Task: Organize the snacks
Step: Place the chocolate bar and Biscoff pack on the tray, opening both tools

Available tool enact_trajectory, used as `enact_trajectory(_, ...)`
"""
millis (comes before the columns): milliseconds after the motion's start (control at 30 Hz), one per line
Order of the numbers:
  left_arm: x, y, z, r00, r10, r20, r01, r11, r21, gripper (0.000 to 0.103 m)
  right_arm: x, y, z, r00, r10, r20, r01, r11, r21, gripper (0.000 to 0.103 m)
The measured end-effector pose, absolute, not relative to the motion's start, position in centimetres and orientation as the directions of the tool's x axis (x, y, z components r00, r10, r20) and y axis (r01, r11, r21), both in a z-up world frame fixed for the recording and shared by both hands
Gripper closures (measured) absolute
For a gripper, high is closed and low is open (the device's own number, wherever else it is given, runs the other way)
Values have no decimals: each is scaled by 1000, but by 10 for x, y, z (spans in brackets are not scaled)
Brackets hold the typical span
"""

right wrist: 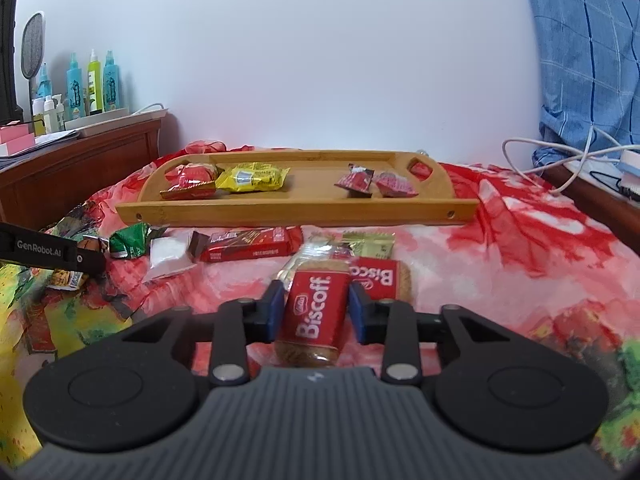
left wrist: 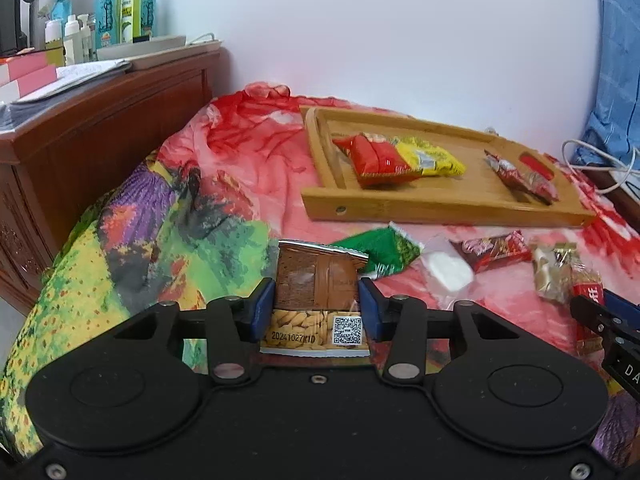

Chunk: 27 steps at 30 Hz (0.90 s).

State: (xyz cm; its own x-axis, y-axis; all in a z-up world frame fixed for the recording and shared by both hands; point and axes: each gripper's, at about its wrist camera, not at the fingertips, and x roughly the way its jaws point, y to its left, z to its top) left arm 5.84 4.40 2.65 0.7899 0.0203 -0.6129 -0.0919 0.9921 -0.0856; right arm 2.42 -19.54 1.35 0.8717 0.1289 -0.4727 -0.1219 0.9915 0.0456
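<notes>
My left gripper [left wrist: 316, 300] is shut on a brown snack packet [left wrist: 316, 280] with a QR code, held just above the bed. My right gripper [right wrist: 316, 304] is shut on a red Biscoff biscuit packet [right wrist: 316, 312], with a second Biscoff packet [right wrist: 380, 280] lying beside it. A wooden tray [right wrist: 296, 208] farther back on the bed holds a red packet [right wrist: 192, 180], a yellow packet [right wrist: 252, 178] and small red packets [right wrist: 376, 184]. Loose on the bed lie a green packet [right wrist: 128, 242], a white pouch [right wrist: 168, 258], a red bar [right wrist: 248, 246] and a gold packet [right wrist: 368, 244].
A wooden dresser [left wrist: 92, 128] with bottles [left wrist: 124, 8] and papers stands at the left. White cables [right wrist: 560, 160] and blue checked cloth [right wrist: 592, 60] are at the right. The wall is behind the tray. The bedspread [right wrist: 520, 240] is floral red.
</notes>
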Motion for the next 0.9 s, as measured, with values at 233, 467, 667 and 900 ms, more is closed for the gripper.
enact_trajectory(233,60,43,44,807,7,-591,-89,990,-109,60,26,-209,24,872,126,-472,-103,992,75,66)
enact_trajectory(467,69,35,58,825,9,-565,-73,993,-91,60,30,-227,41,888,118,-445,-63,989,137,65)
enact_trajectory(667,95,30,70,829,7,-559,-68,994,-88,60,50,-246,53,899,93,-427,-25,986,163,66)
enact_trajectory(900,137,24,90,828,-5,-561,-67,992,-109,60,102,-274,66,883,104,-457,5,973,231,66)
